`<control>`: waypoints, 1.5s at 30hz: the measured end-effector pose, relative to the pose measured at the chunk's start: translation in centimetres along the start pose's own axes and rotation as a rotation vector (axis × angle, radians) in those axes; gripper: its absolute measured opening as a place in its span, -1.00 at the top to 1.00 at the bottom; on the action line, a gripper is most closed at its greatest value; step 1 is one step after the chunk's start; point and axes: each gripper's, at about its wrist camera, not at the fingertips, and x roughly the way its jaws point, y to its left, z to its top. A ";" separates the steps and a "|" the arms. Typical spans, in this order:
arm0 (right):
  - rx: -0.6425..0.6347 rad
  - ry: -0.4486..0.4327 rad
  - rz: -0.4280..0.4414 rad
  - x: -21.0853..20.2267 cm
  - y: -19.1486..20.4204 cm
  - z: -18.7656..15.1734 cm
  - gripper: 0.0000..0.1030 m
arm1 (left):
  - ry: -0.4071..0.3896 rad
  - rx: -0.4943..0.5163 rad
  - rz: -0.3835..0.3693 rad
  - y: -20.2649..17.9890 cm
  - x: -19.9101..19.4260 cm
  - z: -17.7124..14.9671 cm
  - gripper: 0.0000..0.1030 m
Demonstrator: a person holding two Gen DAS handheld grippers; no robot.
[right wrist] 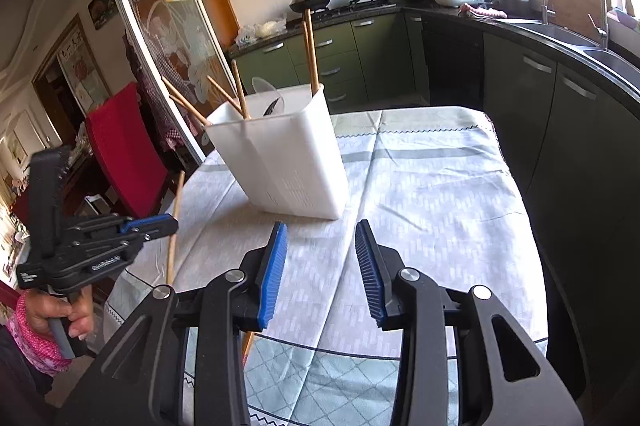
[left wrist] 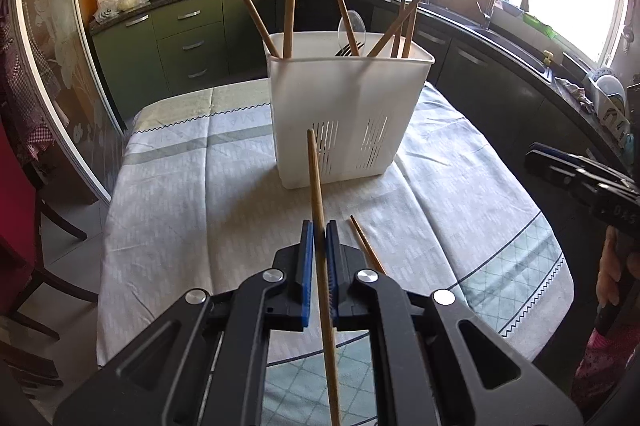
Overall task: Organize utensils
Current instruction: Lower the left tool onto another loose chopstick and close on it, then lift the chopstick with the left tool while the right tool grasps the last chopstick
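My left gripper [left wrist: 319, 228] is shut on a long wooden chopstick [left wrist: 316, 178], held above the table and pointing toward the white slotted utensil holder [left wrist: 348, 106]. The holder has several wooden chopsticks, a clear spoon [left wrist: 351, 24] and a dark fork standing in it. A second chopstick [left wrist: 367, 246] lies on the cloth just right of the left fingers. My right gripper [right wrist: 322, 238] hovers open over the cloth in front of the holder [right wrist: 280, 162], with nothing between its pads. From the right wrist view, the left gripper [right wrist: 172, 226] and its chopstick [right wrist: 178, 202] are at the left.
The table [left wrist: 200, 206] carries a pale patterned cloth. A red chair [right wrist: 124, 154] stands at its left side. Dark kitchen counters with a sink [left wrist: 516, 46] and green cabinets [left wrist: 188, 42] run behind and to the right. A person's hand [right wrist: 76, 318] grips the left handle.
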 end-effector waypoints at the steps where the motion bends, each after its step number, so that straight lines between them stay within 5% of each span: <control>1: -0.011 0.022 0.000 0.8 0.3 -0.1 0.26 | -0.015 -0.004 -0.005 0.1 -0.5 -0.2 0.88; 14: -0.143 0.289 -0.015 12.6 4.9 -3.0 0.26 | -0.219 0.015 -0.006 0.6 -6.3 -2.7 0.88; 30: -0.264 0.372 -0.098 18.6 9.7 -3.3 0.26 | -0.291 -0.004 -0.017 2.4 -8.4 -4.7 0.87; 45: -0.233 0.374 -0.091 19.3 9.8 -2.6 0.89 | -0.293 0.014 -0.022 2.2 -8.1 -4.6 0.87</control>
